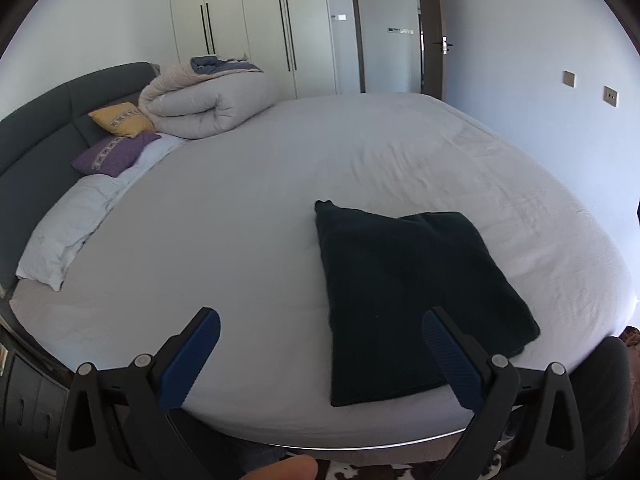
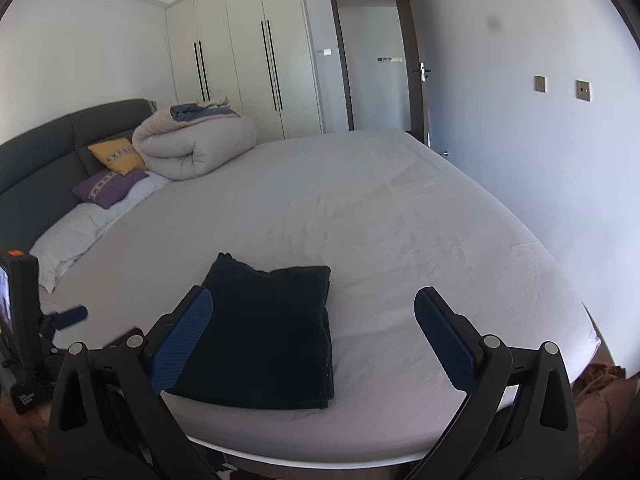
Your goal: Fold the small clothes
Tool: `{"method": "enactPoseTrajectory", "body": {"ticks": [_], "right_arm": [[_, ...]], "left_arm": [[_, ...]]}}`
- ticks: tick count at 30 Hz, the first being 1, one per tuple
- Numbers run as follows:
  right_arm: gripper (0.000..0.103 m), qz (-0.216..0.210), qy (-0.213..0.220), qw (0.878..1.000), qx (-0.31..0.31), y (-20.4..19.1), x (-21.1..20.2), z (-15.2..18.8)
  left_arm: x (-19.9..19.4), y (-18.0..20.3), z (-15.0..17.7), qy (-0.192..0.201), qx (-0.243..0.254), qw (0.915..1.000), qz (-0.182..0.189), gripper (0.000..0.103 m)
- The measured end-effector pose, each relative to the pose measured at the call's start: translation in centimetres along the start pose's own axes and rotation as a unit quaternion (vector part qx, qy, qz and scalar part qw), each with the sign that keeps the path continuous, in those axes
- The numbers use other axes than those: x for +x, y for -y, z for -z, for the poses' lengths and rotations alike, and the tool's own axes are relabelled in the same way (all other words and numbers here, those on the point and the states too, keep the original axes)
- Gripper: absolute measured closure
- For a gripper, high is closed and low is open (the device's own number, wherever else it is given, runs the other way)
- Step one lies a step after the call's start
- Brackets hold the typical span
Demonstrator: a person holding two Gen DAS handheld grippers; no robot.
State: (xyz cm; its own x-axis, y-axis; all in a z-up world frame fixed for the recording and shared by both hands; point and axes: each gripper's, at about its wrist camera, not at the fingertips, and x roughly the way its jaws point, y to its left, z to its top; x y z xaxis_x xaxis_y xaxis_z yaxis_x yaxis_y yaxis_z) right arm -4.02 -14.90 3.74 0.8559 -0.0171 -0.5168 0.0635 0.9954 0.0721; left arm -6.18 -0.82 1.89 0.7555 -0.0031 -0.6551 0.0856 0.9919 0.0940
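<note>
A dark green garment (image 1: 404, 300) lies folded into a flat rectangle on the grey bed sheet (image 1: 248, 216), near the bed's front edge. It also shows in the right wrist view (image 2: 268, 332). My left gripper (image 1: 320, 354) is open and empty, held above the front edge of the bed with the garment just ahead of its right finger. My right gripper (image 2: 312, 332) is open and empty, held above the front edge with the garment ahead of its left finger. The left gripper (image 2: 64, 318) shows at the left of the right wrist view.
A rolled beige duvet (image 1: 208, 108), a yellow cushion (image 1: 120, 119), a purple cushion (image 1: 114, 154) and a white pillow (image 1: 68, 232) lie along the dark headboard (image 1: 36, 136). Wardrobes (image 1: 260, 20) and an open door (image 1: 390, 28) stand behind the bed.
</note>
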Motion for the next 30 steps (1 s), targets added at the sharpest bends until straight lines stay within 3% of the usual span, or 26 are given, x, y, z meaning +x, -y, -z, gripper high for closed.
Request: {"method": "enactPoseTrajectory", "body": {"ticks": [4,9,17,30], "right_arm": [[0.000,0.010,-0.018,1.000,-0.014,-1.0,1.2,1.0],[0.000,0.032,-0.075,0.996,-0.022,-1.5,3.9,2.6],[0.000,0.042,-0.133,0.990,0.001,-0.7,7.5,5.4],[0.000,0.046,-0.146,0.988,-0.028,-1.9,8.5,6.5]], "left_arm": [[1.3,-0.6,0.5,-0.033,-0.019,0.9992,0.014,0.000],[2.8,-0.8,1.3,-0.058,-0.034,0.9974,0.028,0.000],[3.7,-1.6,1.8,-0.070,-0.057,0.9954,0.031,0.000],[4.6,-2.1,2.4,-0.082,-0.060,0.9945,0.024,0.000]]}}
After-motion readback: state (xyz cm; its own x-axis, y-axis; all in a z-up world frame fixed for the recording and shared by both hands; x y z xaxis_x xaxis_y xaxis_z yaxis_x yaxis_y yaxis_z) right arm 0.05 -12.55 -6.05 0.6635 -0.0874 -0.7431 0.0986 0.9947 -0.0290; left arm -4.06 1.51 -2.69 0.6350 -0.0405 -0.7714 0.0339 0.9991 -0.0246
